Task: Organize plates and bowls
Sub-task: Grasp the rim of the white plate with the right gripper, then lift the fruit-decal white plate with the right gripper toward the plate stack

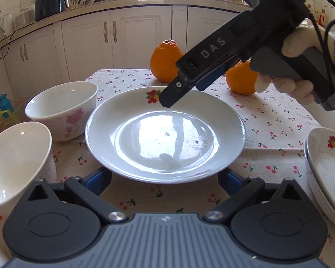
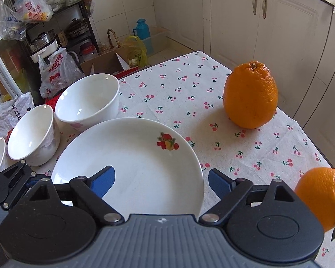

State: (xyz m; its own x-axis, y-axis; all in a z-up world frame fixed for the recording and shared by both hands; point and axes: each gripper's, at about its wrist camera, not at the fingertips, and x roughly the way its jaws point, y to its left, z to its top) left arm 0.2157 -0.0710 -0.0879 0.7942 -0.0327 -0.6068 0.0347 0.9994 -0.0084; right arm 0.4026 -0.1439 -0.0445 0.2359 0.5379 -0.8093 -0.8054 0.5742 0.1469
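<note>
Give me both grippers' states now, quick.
Left gripper: open, holding nothing, at the plate's near rim.
Right gripper: open, holding nothing, straddling the plate's rim.

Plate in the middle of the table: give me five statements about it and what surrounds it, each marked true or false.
1. The plate carries a fruit print on its rim. True.
2. Food lies on the plate. False: it is empty.
3. The left gripper is clamped on the plate. False: its jaws stand open, one on each side of the near rim.
4. Two oranges stand behind the plate. True.
5. The bowl with pink flowers sits on the plate. False: it stands beside it on the tablecloth.
</note>
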